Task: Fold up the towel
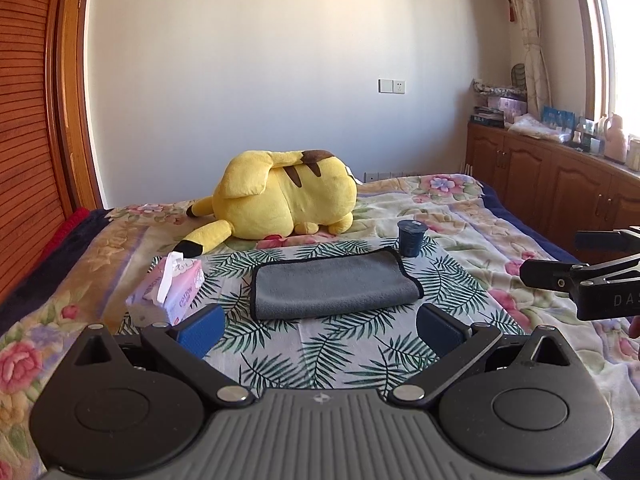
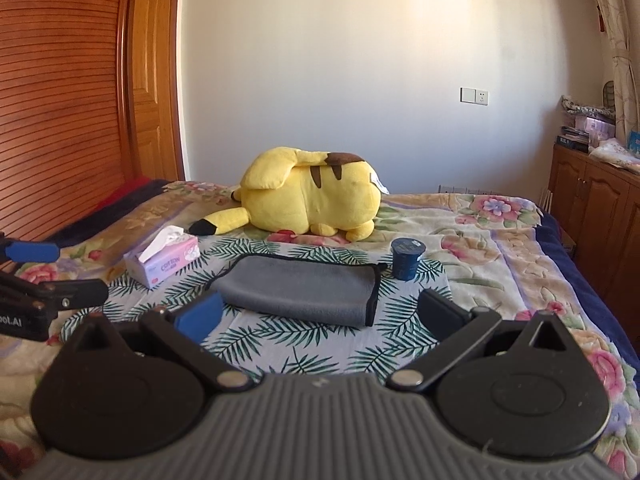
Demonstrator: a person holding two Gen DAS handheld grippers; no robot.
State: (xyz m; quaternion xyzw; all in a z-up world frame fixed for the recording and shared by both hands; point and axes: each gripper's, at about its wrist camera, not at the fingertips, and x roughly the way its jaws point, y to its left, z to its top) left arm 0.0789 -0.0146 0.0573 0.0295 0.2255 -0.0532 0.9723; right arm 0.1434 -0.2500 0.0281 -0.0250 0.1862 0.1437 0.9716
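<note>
A grey towel (image 1: 334,284) with black edging lies folded flat on a leaf-print cloth (image 1: 320,344) on the bed. It also shows in the right wrist view (image 2: 300,288). My left gripper (image 1: 320,326) is open and empty, held just short of the towel's near edge. My right gripper (image 2: 320,316) is open and empty, also just short of the towel. Each gripper shows at the edge of the other's view: the right one (image 1: 560,258) at the right, the left one (image 2: 60,272) at the left.
A pink tissue box (image 1: 170,290) sits left of the towel. A dark blue cup (image 1: 411,237) stands at its far right corner. A yellow plush toy (image 1: 280,200) lies behind. Wooden cabinets (image 1: 560,184) line the right side, and a wooden door (image 1: 36,120) is on the left.
</note>
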